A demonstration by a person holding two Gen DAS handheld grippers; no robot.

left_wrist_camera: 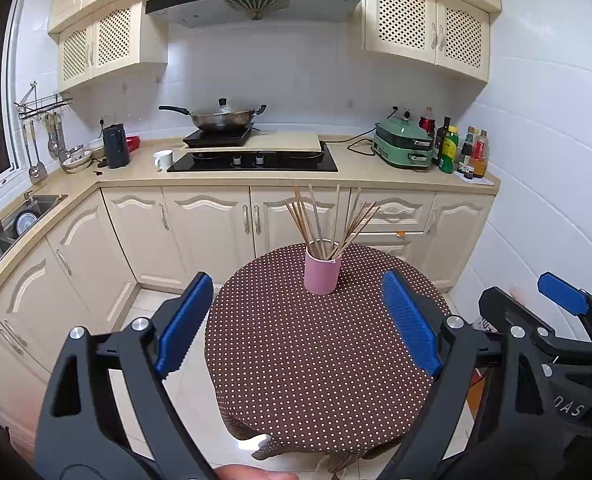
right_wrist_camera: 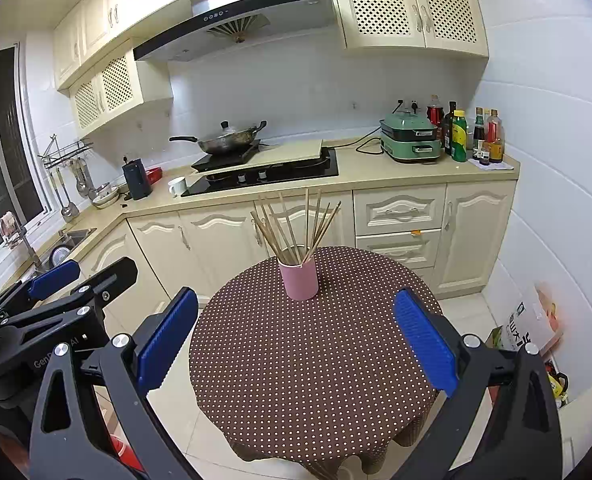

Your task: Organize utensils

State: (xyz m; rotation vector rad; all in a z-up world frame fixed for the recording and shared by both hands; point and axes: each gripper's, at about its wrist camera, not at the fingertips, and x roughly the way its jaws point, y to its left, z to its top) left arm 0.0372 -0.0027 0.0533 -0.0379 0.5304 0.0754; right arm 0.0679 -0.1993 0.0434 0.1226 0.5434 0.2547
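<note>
Right now my left gripper [left_wrist_camera: 300, 320] sits low in the frame with its blue pads [left_wrist_camera: 186, 322] spread wide apart, nothing between them and nothing touched; they frame the round table [left_wrist_camera: 320, 380] in its brown dotted cloth. My right gripper [right_wrist_camera: 296, 340] is the same: pads [right_wrist_camera: 426, 340] far apart, empty, over the near part of the table. The pink cup [left_wrist_camera: 322, 267] stands upright toward the far edge of the table, just above the middle of both frames, with the wooden chopsticks [left_wrist_camera: 328, 216] fanned out of its top. Only the left wrist view catches the right gripper at its lower right edge and a bit of hand at the bottom; only the right wrist view shows the left gripper [right_wrist_camera: 54, 280] at its left edge and a printed box [right_wrist_camera: 532, 324] on the floor at the lower right
</note>
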